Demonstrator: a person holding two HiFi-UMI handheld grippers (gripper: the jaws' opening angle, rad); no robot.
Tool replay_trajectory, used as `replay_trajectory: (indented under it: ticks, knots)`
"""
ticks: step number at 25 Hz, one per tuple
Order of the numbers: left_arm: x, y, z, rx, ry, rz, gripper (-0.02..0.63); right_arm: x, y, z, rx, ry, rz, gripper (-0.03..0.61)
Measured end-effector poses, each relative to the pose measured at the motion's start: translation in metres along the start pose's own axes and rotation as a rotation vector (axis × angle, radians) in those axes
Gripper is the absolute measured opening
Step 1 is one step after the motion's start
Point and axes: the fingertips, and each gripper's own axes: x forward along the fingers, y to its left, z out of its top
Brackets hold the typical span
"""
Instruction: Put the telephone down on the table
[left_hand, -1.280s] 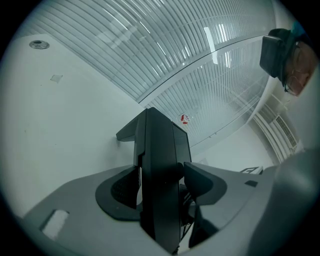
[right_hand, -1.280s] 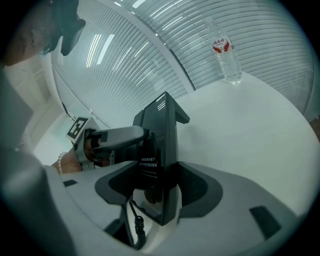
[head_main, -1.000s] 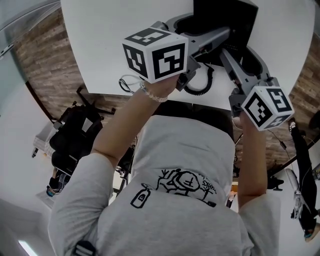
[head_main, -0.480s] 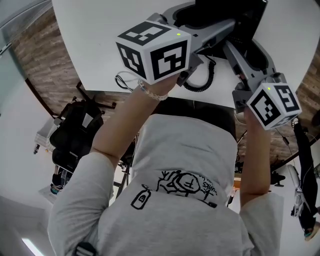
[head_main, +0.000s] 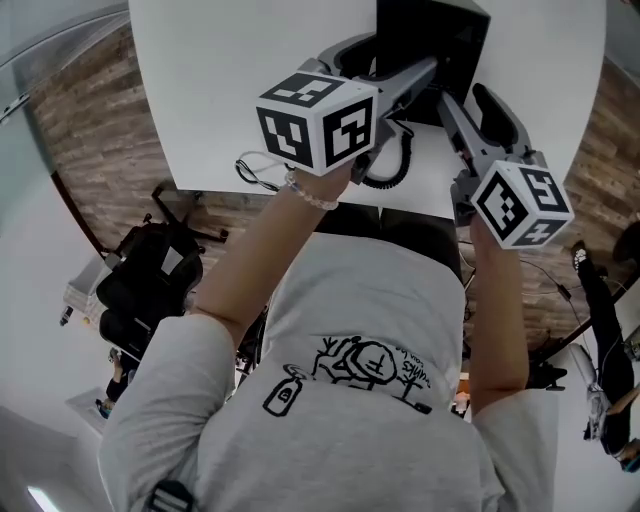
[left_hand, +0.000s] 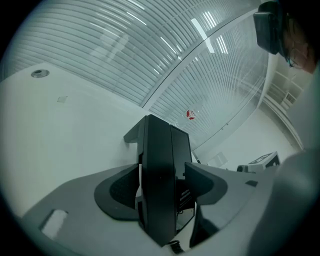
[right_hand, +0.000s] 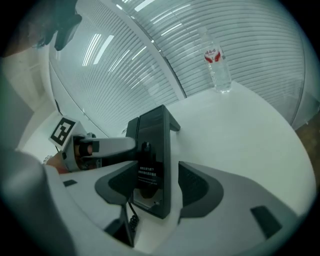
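The black telephone (head_main: 432, 40) stands on edge at the table's near side, its coiled cord (head_main: 395, 165) hanging towards me. My left gripper (head_main: 385, 58) reaches it from the left and my right gripper (head_main: 478, 100) from the right. In the left gripper view the telephone (left_hand: 160, 190) sits between the jaws, which have just been opening; a thin pale sliver shows beside the left pad (left_hand: 120, 192). In the right gripper view the telephone (right_hand: 152, 165) lies against the left pad (right_hand: 117, 187), and a strip of table shows before the right pad (right_hand: 197, 187).
The white table (head_main: 230, 90) ends close to my body, with wooden floor beyond. A water bottle (right_hand: 217, 67) stands far back near the slatted glass wall. A black bag on a chair (head_main: 150, 280) sits on the floor at my left.
The left gripper's marker cube has turned a little and shifted right. The right gripper and the telephone stay where they were.
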Motion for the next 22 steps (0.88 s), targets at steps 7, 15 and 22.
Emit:
replay_trajectory:
  ticks: [7,15,22]
  knots:
    - [-0.034,-0.025,0.016,0.015,-0.046,0.073,0.284,-0.06,0.006,0.043,-0.069,-0.069,-0.014,0.238]
    - [-0.092,-0.075,0.049,0.085,-0.126,0.041,0.284,-0.111,0.053,0.088,-0.233,-0.145,0.004,0.235]
    - [-0.127,-0.118,0.068,0.14,-0.169,-0.01,0.281,-0.143,0.082,0.114,-0.319,-0.207,0.008,0.212]
